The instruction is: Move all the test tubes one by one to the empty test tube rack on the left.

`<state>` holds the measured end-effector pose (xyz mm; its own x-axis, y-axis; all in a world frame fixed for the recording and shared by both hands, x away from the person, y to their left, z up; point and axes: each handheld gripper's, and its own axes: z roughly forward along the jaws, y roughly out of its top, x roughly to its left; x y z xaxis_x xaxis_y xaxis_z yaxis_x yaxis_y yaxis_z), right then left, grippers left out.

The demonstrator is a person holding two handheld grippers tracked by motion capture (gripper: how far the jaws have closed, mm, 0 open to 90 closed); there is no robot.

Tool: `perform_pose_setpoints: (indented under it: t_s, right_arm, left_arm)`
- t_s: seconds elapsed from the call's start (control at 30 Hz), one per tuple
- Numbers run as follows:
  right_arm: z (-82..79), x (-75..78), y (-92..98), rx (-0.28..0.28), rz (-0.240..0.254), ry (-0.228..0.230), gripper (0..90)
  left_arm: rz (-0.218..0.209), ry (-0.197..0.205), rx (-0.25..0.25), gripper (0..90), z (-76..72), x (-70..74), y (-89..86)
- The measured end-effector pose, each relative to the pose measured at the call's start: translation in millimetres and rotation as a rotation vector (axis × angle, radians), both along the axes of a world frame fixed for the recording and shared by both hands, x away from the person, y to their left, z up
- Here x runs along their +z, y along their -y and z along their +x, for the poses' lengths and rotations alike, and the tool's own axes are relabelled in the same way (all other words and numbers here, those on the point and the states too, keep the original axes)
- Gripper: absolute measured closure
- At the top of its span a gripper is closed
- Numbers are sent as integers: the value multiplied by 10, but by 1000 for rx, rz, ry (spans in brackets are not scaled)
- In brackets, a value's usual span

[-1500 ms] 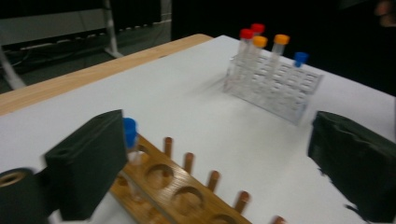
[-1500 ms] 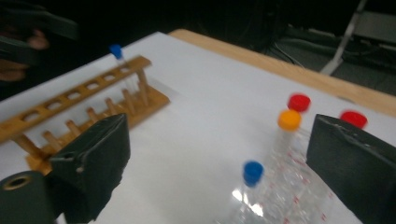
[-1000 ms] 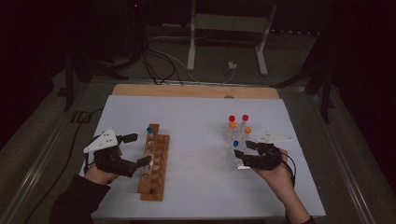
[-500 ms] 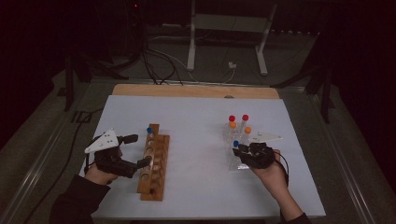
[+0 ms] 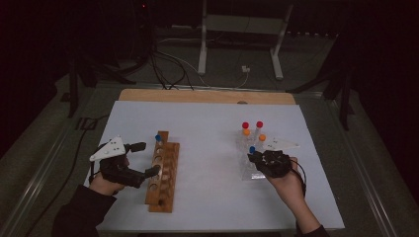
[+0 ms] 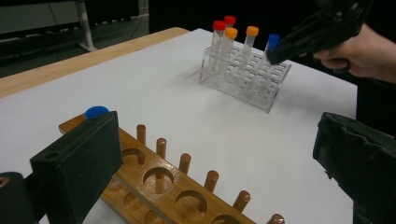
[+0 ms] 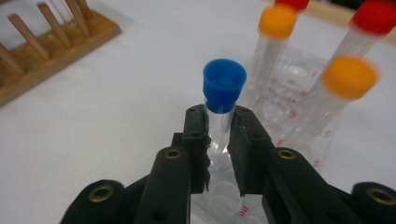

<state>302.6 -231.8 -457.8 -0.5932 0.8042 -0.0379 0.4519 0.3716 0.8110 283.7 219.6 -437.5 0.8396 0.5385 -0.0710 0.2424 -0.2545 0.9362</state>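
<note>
My right gripper is shut on an upright clear tube with a blue cap, just below the cap, at the near corner of the clear plastic rack. From above, the right gripper sits beside that blue cap. Two red-capped tubes and two orange-capped tubes stand in the rack. My left gripper is open, its jaws set along the left side of the wooden rack. A blue-capped tube stands at that rack's far end.
The white table top has a wooden strip along its far edge. Open space lies between the two racks. Metal stand legs and cables lie on the dark floor beyond.
My right gripper has shifted slightly at the clear rack with the blue-capped tube between its jaws. The left gripper has stayed put beside the wooden rack.
</note>
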Motion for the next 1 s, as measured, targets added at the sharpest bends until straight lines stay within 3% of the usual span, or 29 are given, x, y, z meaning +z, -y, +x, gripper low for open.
perform_pose_setpoints:
  t_s: [0.2,0.3,0.5,0.83,1.0]
  right_arm:
    - [-104,202,10,11,28,62,767]
    - [-171,297,-19,13,17,105,766]
    - [-296,451,-101,62,46,145,767]
    - [-399,394,-414,197,41,104,767]
    - [-436,321,-576,253,24,77,767]
  left_arm:
    - [2,0,-9,21,-11,31,20]
    - [-2,10,-14,21,-27,57,35]
    - [-21,16,-32,21,-56,119,75]
    - [-43,12,-63,24,-106,226,281]
    - [-33,22,-83,30,-163,302,421]
